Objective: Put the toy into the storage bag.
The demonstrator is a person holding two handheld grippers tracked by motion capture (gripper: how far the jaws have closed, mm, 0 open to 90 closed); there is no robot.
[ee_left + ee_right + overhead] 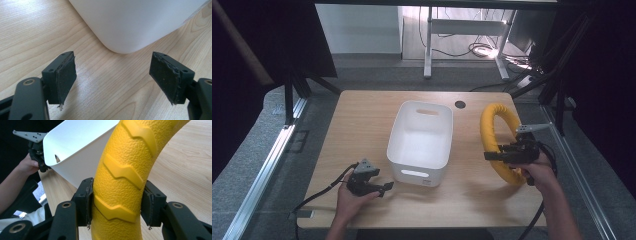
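Bench [362, 125] space is what you have most of: pale wood, with the white bin [420, 142] standing open-topped near its middle and nothing visible inside it. That central spot seems chosen so either hand can reach it. To the bin's right you hold the yellow ring [495, 140] tilted up off the wood, its treaded rubber surface facing your camera. Your right claw [117, 207] is clamped across the ring's lower arc, one pad pressed on each side of the tube, which is why the ring stands up rather than lying flat; the grip sits low, so the top of the loop leans free above it. The ring is just beside the bin's right wall, apart from it, and I judge it is meant to go in. Your left claw [113, 77] rests low on the wood at the bin's near-left corner, jaws spread wide and holding nothing, the rounded corner just ahead of them.
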